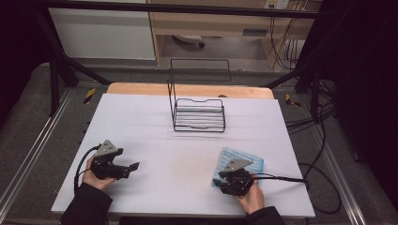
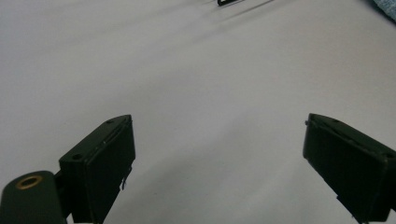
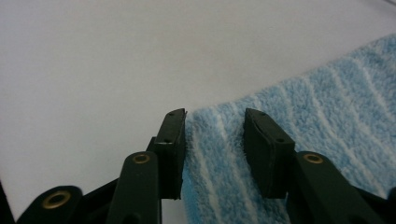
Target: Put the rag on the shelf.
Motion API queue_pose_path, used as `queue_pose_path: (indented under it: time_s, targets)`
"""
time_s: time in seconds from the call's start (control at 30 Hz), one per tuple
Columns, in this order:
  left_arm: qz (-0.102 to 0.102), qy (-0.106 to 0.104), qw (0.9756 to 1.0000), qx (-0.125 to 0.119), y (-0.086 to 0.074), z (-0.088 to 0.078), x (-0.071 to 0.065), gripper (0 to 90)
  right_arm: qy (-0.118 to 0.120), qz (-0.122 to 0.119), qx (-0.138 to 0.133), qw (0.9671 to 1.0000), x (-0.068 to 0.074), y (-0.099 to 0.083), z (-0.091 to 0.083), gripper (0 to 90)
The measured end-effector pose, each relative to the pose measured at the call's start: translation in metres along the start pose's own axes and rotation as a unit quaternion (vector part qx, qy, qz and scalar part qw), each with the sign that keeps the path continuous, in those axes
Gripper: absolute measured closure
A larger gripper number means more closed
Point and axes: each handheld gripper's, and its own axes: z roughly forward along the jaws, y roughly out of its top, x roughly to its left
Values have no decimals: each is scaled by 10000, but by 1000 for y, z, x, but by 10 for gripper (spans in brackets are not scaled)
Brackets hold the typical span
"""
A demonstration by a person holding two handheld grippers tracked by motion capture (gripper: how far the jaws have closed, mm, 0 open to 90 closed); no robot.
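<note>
A blue striped towel (image 1: 244, 161) lies flat on the white table (image 1: 187, 154), down at about 4 o'clock in the high view. The right gripper (image 1: 219, 183) sits at the towel's near left corner, at about 5 o'clock. In the right gripper view its two black jaws stand a little way apart, with the fluffy corner of the towel (image 3: 215, 154) between them. The left jaw is at the towel's edge. I cannot tell if the pads are squeezing the towel yet.

The left gripper (image 1: 133, 167) is far off at about 8 o'clock, held low over the bare table. In the left gripper view its jaws are wide open, with nothing between them.

A black wire rack (image 1: 197, 115) stands at about 12 o'clock, well apart from both grippers and from the towel. Its tall wire back rises on the far side. Nothing lies on the table between the two grippers. A black cable (image 1: 281, 178) runs from the right gripper off to 3 o'clock, past the towel.
</note>
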Motion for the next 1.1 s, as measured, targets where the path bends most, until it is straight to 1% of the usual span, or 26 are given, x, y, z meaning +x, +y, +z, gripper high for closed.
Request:
queue_pose_path:
  time_s: [0.03, 0.07, 0.23, 0.43, 0.47, 0.5, 0.53, 0.57, 0.67, 0.73, 0.77, 0.8, 0.83, 0.87, 0.9, 0.97, 1.03, 1.07, 1.1]
  targets:
    - [0, 1, 10000, 1, 0, 0, 0, 91, 0, 0, 0, 10000, 0, 0, 0, 644]
    - [0, 2, 10000, 3, 0, 0, 0, 91, -3, -37, 0, 10000, 0, 0, 1, 683]
    - [-14, 8, 10000, 6, 0, 0, 1, 91, -73, -34, 22, 10000, -1, 0, 1, 783]
    - [-10, 2, 10000, -7, 0, 0, 1, 91, -91, -68, -27, 9999, -1, 1, -1, 813]
    - [-12, 1, 10000, -11, 0, 0, 1, 91, -13, -57, -59, 10000, -2, 2, -4, 814]
    - [-17, 2, 10000, -13, 0, 0, 1, 91, -13, -57, -59, 10000, -2, 2, -4, 814]
    - [-16, 0, 10000, -7, 0, 0, 2, 91, 186, -7, -177, 9997, -1, 4, -6, 813]
    - [-16, 1, 10000, -1, 0, 0, 2, 91, 292, -19, -225, 9993, 0, 4, -7, 813]
    - [-8, -1, 10000, 14, 0, 1, 1, 91, 567, -168, -357, 9976, 6, 9, -8, 809]
    - [-6, -1, 10000, 12, 0, 1, 1, 92, 795, -274, -439, 9955, 12, 12, -6, 807]
    - [-6, -5, 10000, 10, 0, 1, 1, 92, 795, -274, -439, 9955, 12, 12, -6, 807]
    - [-23, -3, 10000, -2, 0, 1, 1, 92, 999, -366, -401, 9935, 17, 14, -2, 803]
    - [-23, -5, 10000, 4, 0, 1, 1, 92, 999, -366, -401, 9935, 17, 14, -2, 803]
    - [-24, -4, 10000, 7, 0, 1, 1, 92, 1022, -423, -371, 9932, 20, 15, -1, 801]
    - [-12, -9, 10000, 23, 0, 1, 1, 92, 1090, -457, -268, 9926, 22, 15, 4, 780]
    - [-25, -8, 10000, 27, 0, 1, 1, 93, 1136, -441, -211, 9923, 22, 14, 7, 713]
    - [-44, -8, 10000, 8, 1, 0, 0, 94, 1175, -404, -312, 9918, 21, 15, 5, 639]
    - [-33, -9, 10000, 21, 1, 0, -1, 94, 1150, -395, -391, 9918, 21, 16, 3, 589]
    - [-55, -19, 10000, -1, 2, 0, -2, 94, 1150, -395, -391, 9918, 21, 16, 3, 589]
